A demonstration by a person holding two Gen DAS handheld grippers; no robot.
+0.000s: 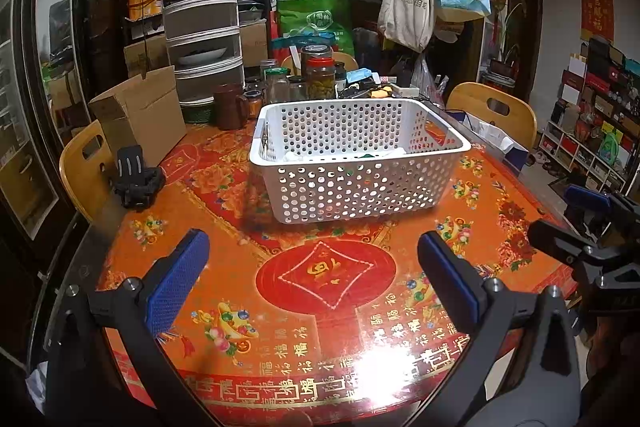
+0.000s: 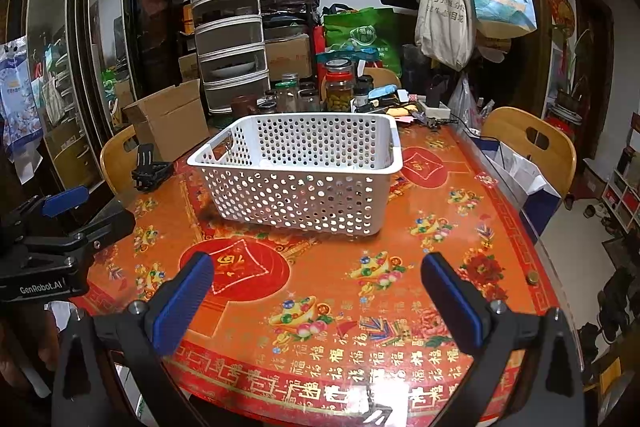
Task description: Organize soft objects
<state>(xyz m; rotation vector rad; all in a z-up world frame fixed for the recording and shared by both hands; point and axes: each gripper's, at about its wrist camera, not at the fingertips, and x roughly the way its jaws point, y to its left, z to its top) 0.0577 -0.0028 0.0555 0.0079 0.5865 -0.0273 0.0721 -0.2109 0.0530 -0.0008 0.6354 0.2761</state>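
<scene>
So the bench [image 1: 472, 227] has that loud red-orange cover, and the white holey basket [image 1: 352, 163] sits mid-bench with something pale lying inside. Left hand-held gripper [image 1: 312, 279] and right hand-held gripper [image 2: 318, 297] both hover spread wide, holding nothing.

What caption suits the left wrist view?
Open left gripper above a festive red tablecloth, facing a white perforated basket.
</scene>
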